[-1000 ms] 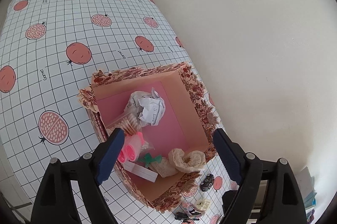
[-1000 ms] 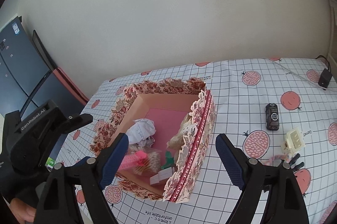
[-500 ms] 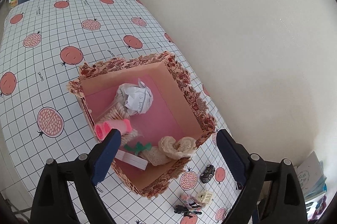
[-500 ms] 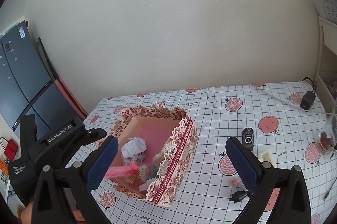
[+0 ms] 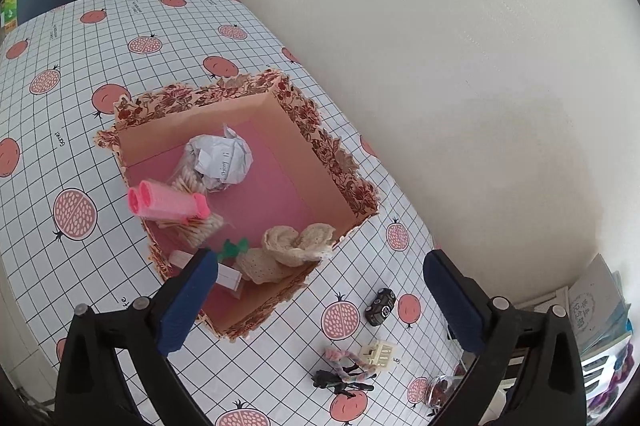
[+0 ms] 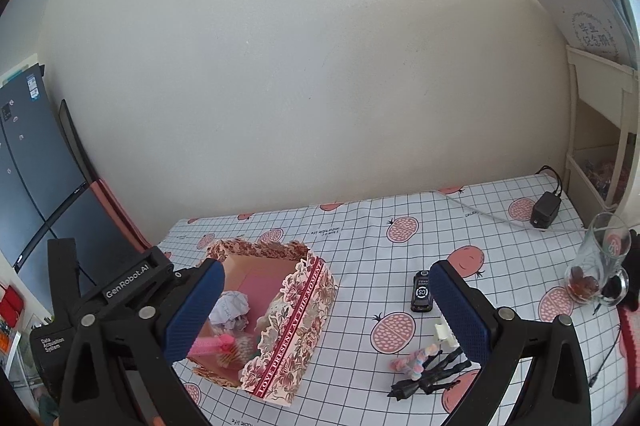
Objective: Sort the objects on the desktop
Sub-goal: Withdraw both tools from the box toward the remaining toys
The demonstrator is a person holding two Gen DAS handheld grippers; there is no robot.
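Since a second ago both cameras have pulled back and up from the floral box (image 5: 328, 162): it now looks smaller in each view, and more of the tabletop (image 5: 60, 74) shows around it. The pink tube (image 5: 168, 203), which then sat low between the left gripper's pads, now lies across the box's near-left wall, one end jutting over the rim, resting on a bag of cotton swabs (image 5: 196, 222). The left gripper (image 5: 316, 302) hangs wide open above the box's near corner, holding nothing. The right gripper (image 6: 324, 310) is likewise spread apart and empty, above the bare cloth between the box and the loose items.

Inside the box lie a crumpled paper ball (image 5: 222, 158), two cream knitted pieces (image 5: 296, 242), a small green item (image 5: 234, 248) and a white flat piece (largely hidden behind the left pad). Toward the tabletop's right edge sit a black toy car (image 6: 421, 292), a cream plug-like part (image 5: 378, 353), a pastel twisted cord (image 6: 412, 360) and a black figurine (image 6: 430, 376) touching it; the right pad covers part of the plug in the right wrist view. A glass (image 6: 600, 262) with something dark at its bottom stands near the right edge, and a black adapter (image 6: 544, 210) lies by the far right corner. The left gripper's body blocks the box's far-left corner in the right view.
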